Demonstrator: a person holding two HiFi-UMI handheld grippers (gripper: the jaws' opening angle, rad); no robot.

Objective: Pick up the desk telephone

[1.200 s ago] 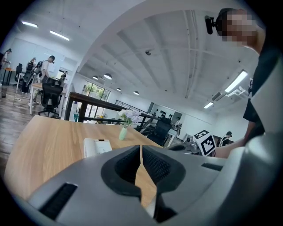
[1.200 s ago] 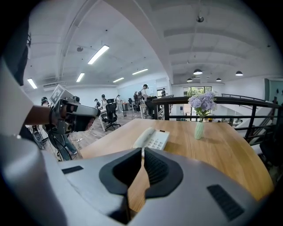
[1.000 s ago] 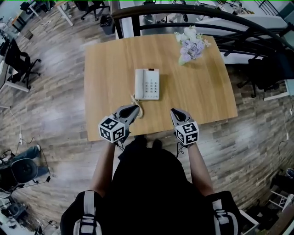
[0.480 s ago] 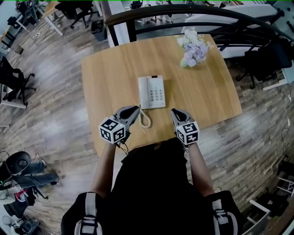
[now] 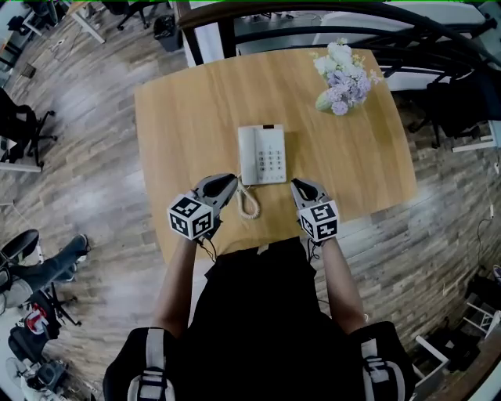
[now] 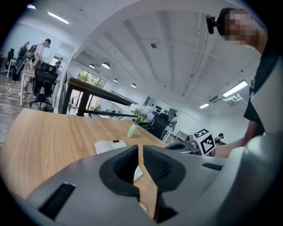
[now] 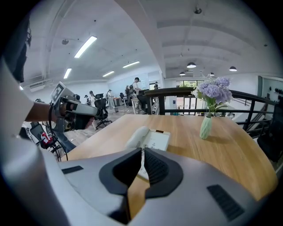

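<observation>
**Telephone lies mid-bench, both grippers shut just short of it**

The only container is a pale green vase (image 5: 325, 100) at the upper right of the bench (image 5: 188, 117), close to its far edge. It stands upright and holds a bunch of lilac and white flowers (image 5: 347, 77).

In the head view the bench fills the upper middle of the frame. Its top is bare to the left of the telephone and bare again to the right, as far as the right-hand edge. The vase is well apart from the telephone. A dark railing (image 5: 313, 14) runs beyond the far edge. Wood floor (image 5: 94, 157) lies open on the left, with office chairs (image 5: 19, 129) at the frame's left border. The person stands at the near edge.

The desk telephone (image 5: 263, 154) lies flat at the middle of the bench. Its long axis runs from the near edge to the far edge, up and down the frame. The handset is along its left side, the keypad on its right, and a small dark window sits at its far end. Its coiled cord (image 5: 249, 202) trails from the near left corner towards the near edge.

The left gripper (image 5: 229, 182) and right gripper (image 5: 298, 185) hover on either side of that cord, near the telephone's near end. Each gripper's jaws are pressed together with nothing between them.
</observation>
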